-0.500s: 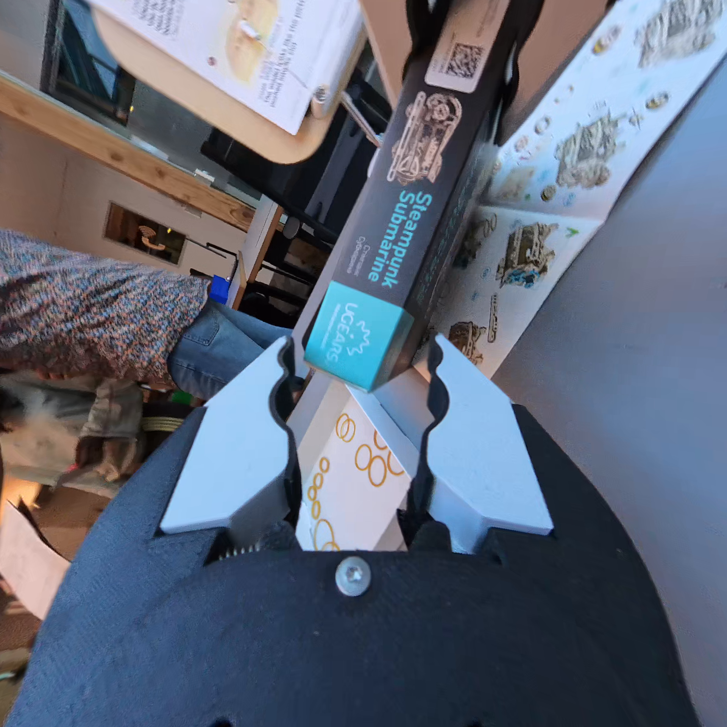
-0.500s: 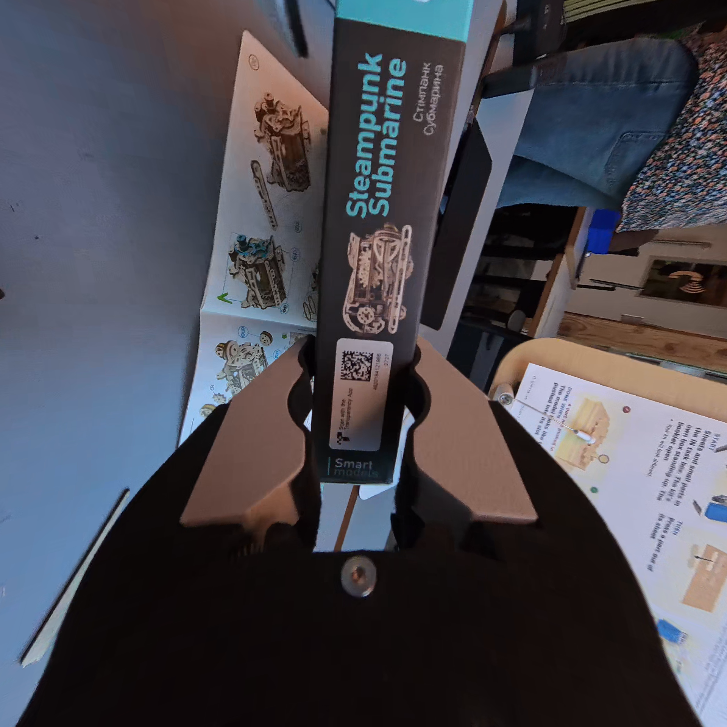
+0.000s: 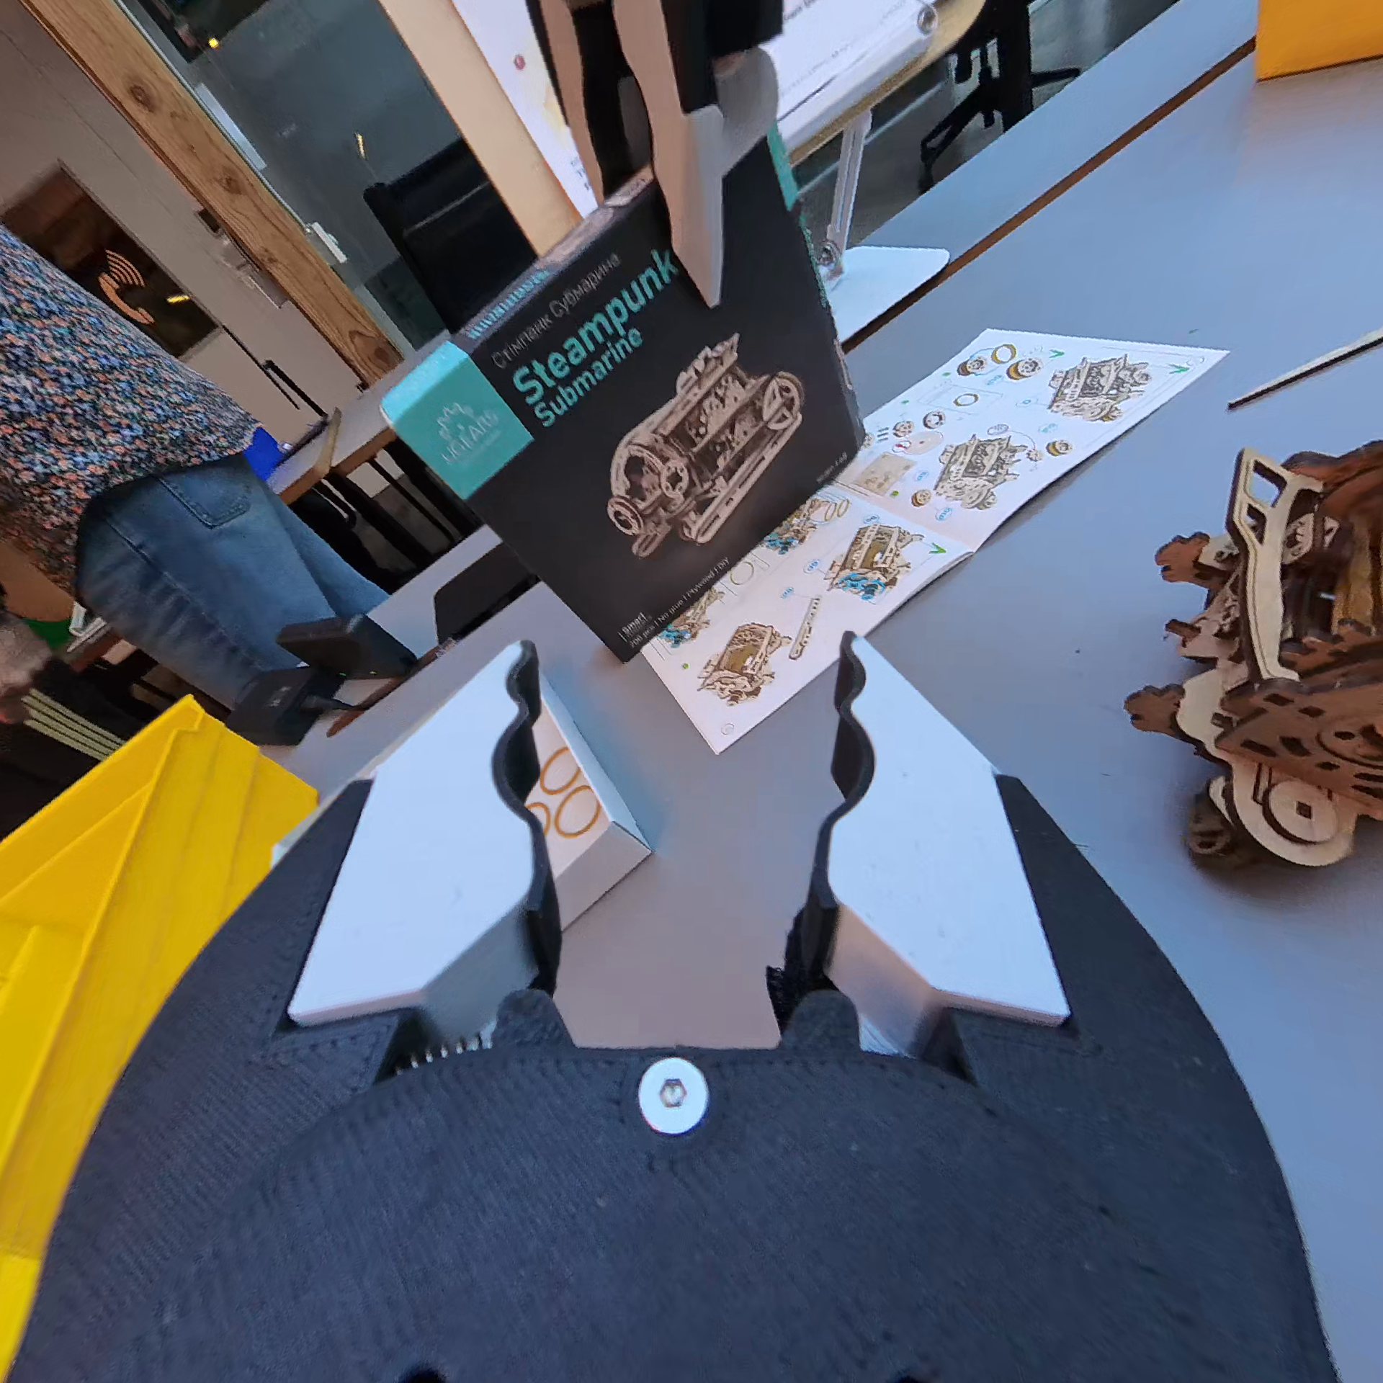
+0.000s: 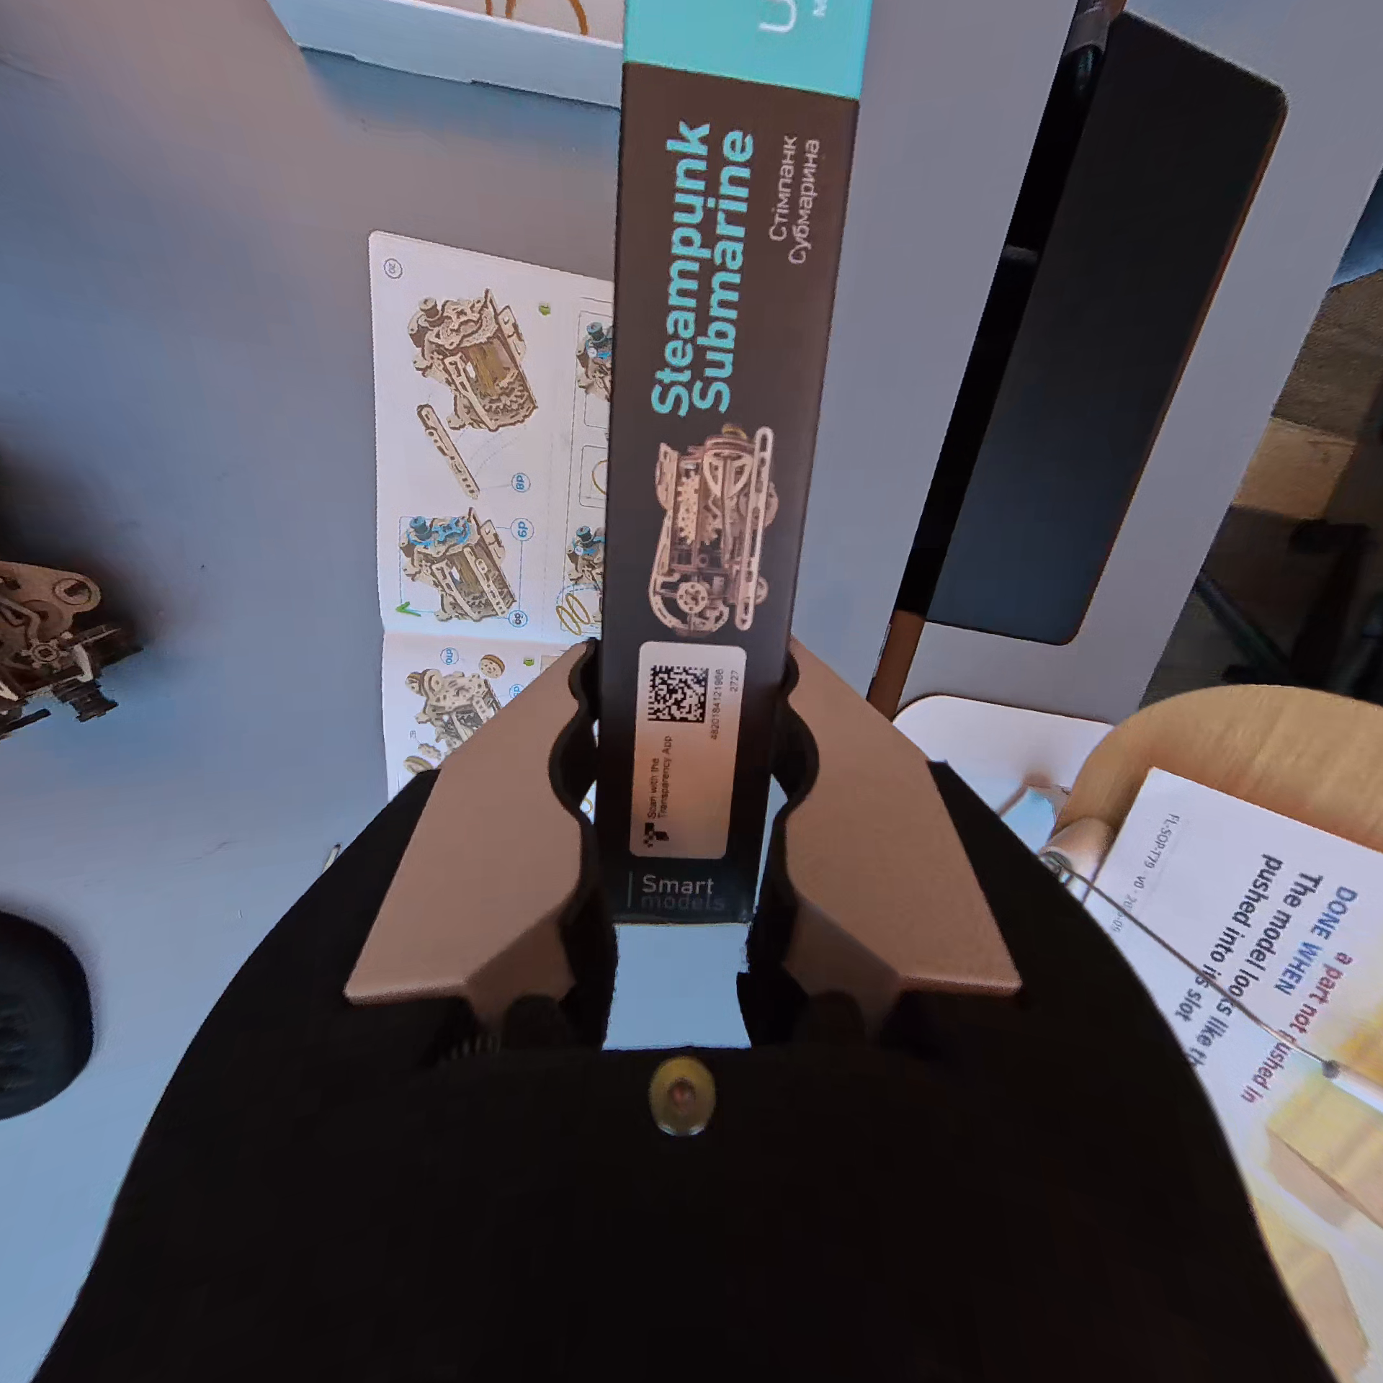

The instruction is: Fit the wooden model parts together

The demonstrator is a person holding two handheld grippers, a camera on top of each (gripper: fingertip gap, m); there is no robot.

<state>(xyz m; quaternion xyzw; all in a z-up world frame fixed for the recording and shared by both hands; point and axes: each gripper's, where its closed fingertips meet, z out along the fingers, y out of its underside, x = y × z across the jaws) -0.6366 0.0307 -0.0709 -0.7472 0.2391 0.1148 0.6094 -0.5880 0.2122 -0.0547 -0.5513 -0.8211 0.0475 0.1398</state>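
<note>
Wooden model (image 3: 1287, 658), partly built from brown laser-cut parts, sits on the grey tabletop (image 3: 1122, 224) at the right edge of the left wrist view, untouched by either tool. In the right wrist view the same model shows at the far left edge.

The right gripper (image 4: 692, 756) has its jaws closed on the narrow side of a dark kit box (image 4: 718, 449) with a teal end, holding it up in the air above the tabletop. In the left wrist view the box hangs tilted, pinched from above by that gripper's pale fingers (image 3: 696, 187).

The left gripper (image 3: 685, 748) is empty, its jaws wide apart, low over the tabletop. Just beyond its left jaw lies a white inner tray (image 3: 591, 808) printed with orange rings. An unfolded instruction sheet (image 3: 973, 464) lies flat behind the box. A yellow bin (image 3: 112, 861) stands at the left.

Judgement: this looks like a preparation step, clearing or emptying the packaging, with no fitting of parts yet begun. The next move likely calls for setting the box aside, clear of the sheet and model, then reaching for the model or a loose part.
</note>
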